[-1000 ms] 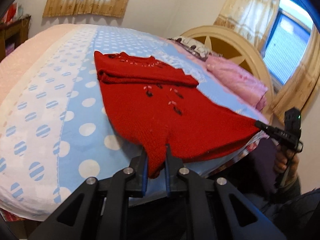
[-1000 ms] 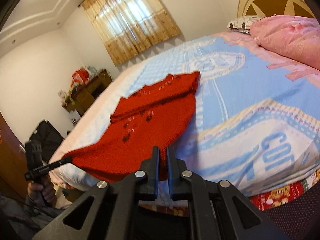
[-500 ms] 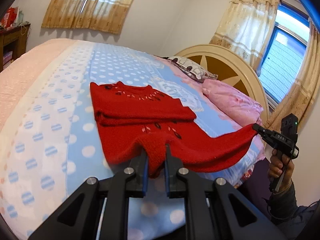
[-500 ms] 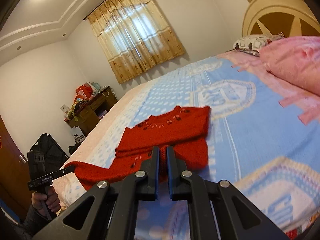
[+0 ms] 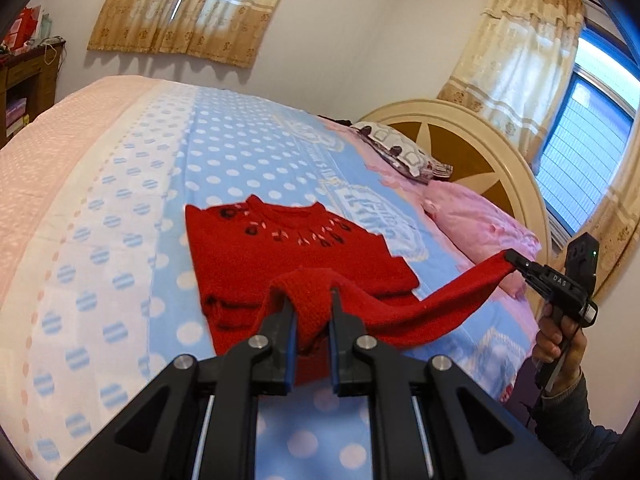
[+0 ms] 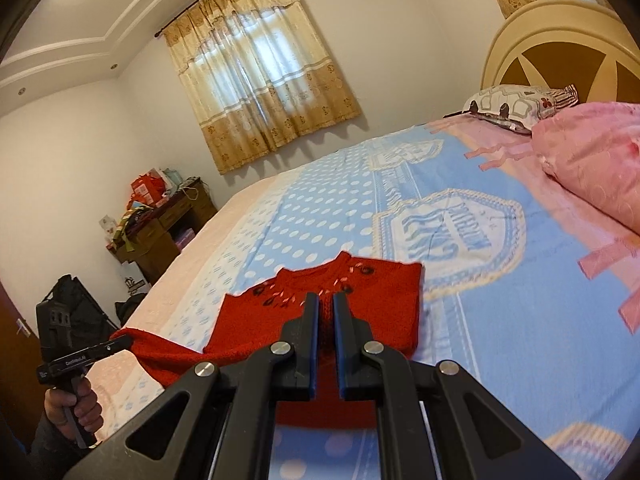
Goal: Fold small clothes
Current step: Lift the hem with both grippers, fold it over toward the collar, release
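Observation:
A small red knitted sweater (image 5: 280,256) lies on the bed with its neckline at the far end and its sleeves folded in. Its near hem is lifted off the bed and stretched between both grippers. My left gripper (image 5: 311,300) is shut on one hem corner, with red knit bunched between the fingers. My right gripper (image 5: 510,258) pinches the other corner, to the right, in a person's hand. In the right wrist view the right gripper (image 6: 326,300) is shut on the hem above the sweater (image 6: 384,300), and the left gripper (image 6: 120,340) holds the far corner.
The bed has a blue polka-dot blanket (image 5: 224,152) with a pale pink strip on its left. A pink pillow (image 5: 480,224), a patterned pillow (image 5: 400,152) and a round headboard (image 5: 480,140) lie to the right. A wooden cabinet (image 6: 168,232) and a black bag (image 6: 76,300) stand beyond the bed.
Both grippers have risen and moved forward over the bed, lifting the hem off the near edge and carrying it over the sweater's body toward the neckline.

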A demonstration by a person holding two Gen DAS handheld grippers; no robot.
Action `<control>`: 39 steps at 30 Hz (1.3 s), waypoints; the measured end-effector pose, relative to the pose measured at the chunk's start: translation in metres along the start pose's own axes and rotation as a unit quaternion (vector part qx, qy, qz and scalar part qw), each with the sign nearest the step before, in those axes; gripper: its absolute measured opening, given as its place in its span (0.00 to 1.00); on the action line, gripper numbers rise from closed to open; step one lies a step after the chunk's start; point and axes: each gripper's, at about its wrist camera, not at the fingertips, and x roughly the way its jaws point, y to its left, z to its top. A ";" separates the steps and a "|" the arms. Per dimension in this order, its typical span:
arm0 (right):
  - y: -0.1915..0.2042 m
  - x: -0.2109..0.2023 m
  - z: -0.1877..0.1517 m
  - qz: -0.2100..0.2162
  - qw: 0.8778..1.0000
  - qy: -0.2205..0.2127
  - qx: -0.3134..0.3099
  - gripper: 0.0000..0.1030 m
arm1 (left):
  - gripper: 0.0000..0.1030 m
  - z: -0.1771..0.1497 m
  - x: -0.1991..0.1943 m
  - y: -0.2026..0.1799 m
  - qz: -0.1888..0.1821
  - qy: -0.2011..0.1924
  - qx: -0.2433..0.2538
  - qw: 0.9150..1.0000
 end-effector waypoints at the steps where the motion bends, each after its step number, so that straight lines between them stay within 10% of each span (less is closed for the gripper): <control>1: 0.000 0.004 0.003 -0.003 1.000 0.000 0.000 0.06 | 0.12 0.005 0.004 0.003 0.000 -0.001 -0.002 1.000; 20: -0.026 0.142 0.061 -0.062 0.997 0.050 -0.003 0.06 | 0.12 0.083 0.105 0.056 0.034 0.024 -0.026 0.999; 39: -0.093 0.286 0.057 -0.124 0.985 0.111 0.051 0.07 | 0.12 0.090 0.219 0.101 0.083 0.088 -0.042 0.992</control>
